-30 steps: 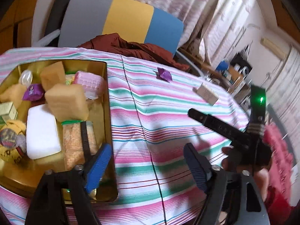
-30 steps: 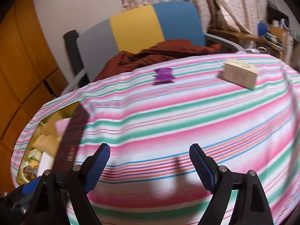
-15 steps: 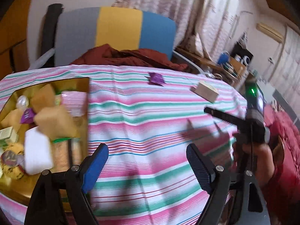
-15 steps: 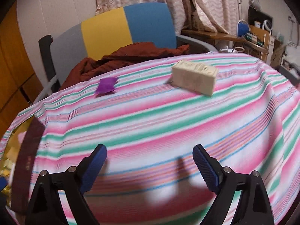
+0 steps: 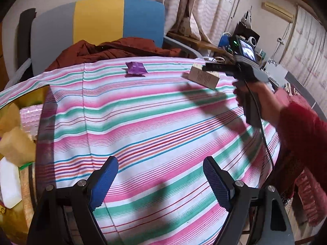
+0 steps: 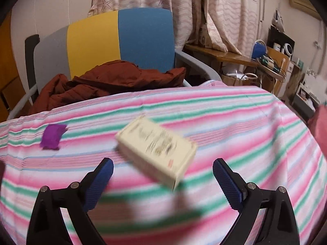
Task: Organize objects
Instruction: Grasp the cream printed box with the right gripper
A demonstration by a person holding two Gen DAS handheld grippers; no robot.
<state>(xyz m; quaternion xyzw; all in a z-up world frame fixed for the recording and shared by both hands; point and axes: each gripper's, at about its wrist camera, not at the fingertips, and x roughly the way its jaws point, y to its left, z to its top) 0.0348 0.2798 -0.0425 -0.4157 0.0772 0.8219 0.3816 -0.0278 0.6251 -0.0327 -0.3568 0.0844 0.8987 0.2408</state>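
Observation:
A cream cardboard box [image 6: 156,149] lies on the striped tablecloth, just ahead of my right gripper [image 6: 163,180], whose jaws are opening wide with nothing between them. A purple wrapped candy [image 6: 52,135] sits to the box's left. In the left wrist view the same box [image 5: 204,77] and candy [image 5: 134,68] lie near the table's far edge, and the right gripper [image 5: 212,67], held by a hand in a red sleeve, hovers at the box. My left gripper [image 5: 160,180] is open over bare cloth. A gold tin [image 5: 30,96] with several packets and sponges lies at the left.
A chair [image 6: 120,38] with grey, yellow and blue panels stands behind the table with a rust-red jacket [image 6: 106,81] piled on it. Curtains and a cluttered wooden shelf [image 6: 235,58] fill the back right. The tablecloth [image 5: 153,122] falls away at the right edge.
My right gripper has swept right and forward across the table, from near the tin up to the cream box, with its jaws spreading wider. The left gripper has drifted right, away from the tin.

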